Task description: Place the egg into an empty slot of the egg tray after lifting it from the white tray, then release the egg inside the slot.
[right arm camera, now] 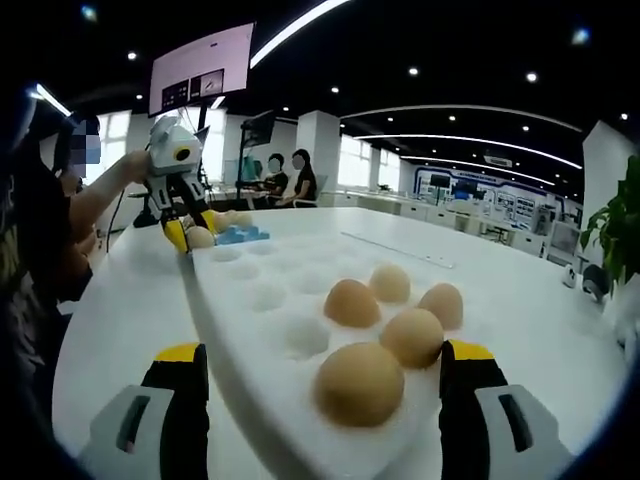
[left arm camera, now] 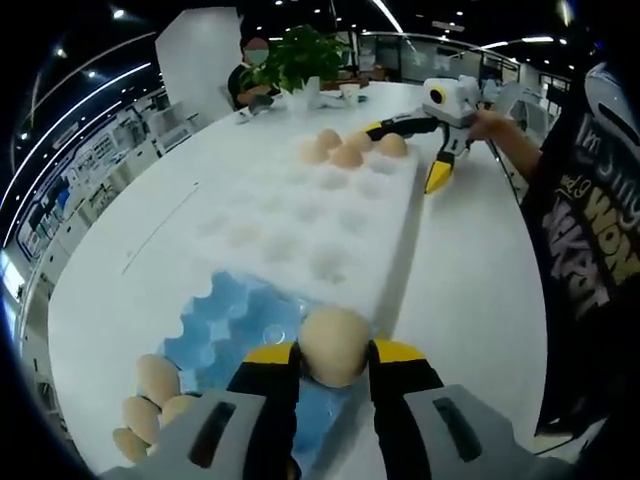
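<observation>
Two gripper cameras are facing each other from opposite ends of the white tray [left arm camera: 330,215], both sitting close above it.

Bright ceiling strip lights [right arm camera: 300,25] wash the white desk [left arm camera: 130,250] with soft glare — edges bend heavily, and both views look slightly soft, shadows faint.

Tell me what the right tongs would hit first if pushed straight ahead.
Probably the white tray: its near end lies between the open right tongs, with the nearest egg right there on it. Height is hard to judge, so they might pass on either side of the tray.
</observation>
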Demonstrator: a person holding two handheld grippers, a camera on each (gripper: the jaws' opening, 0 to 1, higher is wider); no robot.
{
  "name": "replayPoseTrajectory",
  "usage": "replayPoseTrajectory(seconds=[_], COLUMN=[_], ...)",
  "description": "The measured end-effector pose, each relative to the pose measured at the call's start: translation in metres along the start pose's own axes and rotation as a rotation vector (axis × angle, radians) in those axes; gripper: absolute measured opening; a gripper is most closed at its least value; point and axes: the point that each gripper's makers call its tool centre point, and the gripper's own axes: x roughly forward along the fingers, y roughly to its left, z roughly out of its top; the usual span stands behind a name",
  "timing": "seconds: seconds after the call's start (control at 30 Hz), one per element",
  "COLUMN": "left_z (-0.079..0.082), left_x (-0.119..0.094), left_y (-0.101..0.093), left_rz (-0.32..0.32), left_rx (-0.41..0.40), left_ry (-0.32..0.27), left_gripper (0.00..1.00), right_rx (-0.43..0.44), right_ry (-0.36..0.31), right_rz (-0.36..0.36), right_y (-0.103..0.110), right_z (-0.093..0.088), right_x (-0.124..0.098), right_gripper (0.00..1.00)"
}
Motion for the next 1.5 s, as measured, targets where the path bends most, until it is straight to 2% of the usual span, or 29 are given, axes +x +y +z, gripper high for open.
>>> replayPoseTrajectory(seconds=[0.2, 0.77, 0.9, 1.07, 1.5], left_z=[-0.001, -0.001, 0.004, -0.003, -0.006], left_x=[-0.001, -0.003, -0.011, -0.012, -0.029], left_y=[0.000, -0.002, 0.003, 0.004, 0.011], left_rz=[0.015, 0.001, 0.023, 0.033, 0.069], left_rx=[-0.006, -0.022, -0.035, -0.043, -0.064], left_ry=[-0.012, -0.019, -0.048, -0.030, -0.057], left_gripper=[0.27, 0.27, 0.27, 0.27, 0.27], right_rx=[-0.005, -0.001, -0.001, 0.001, -0.007], right_ry=[0.005, -0.002, -0.002, -0.005, -0.002], right_rz=[-0.001, 0.002, 0.003, 0.003, 0.002], right_y=[0.000, 0.000, 0.000, 0.001, 0.002], right_z=[0.000, 0.000, 0.001, 0.001, 0.000], right_x=[0.000, 0.000, 0.000, 0.000, 0.000], right_gripper=[1.00, 1.00, 1.00, 1.00, 1.00])
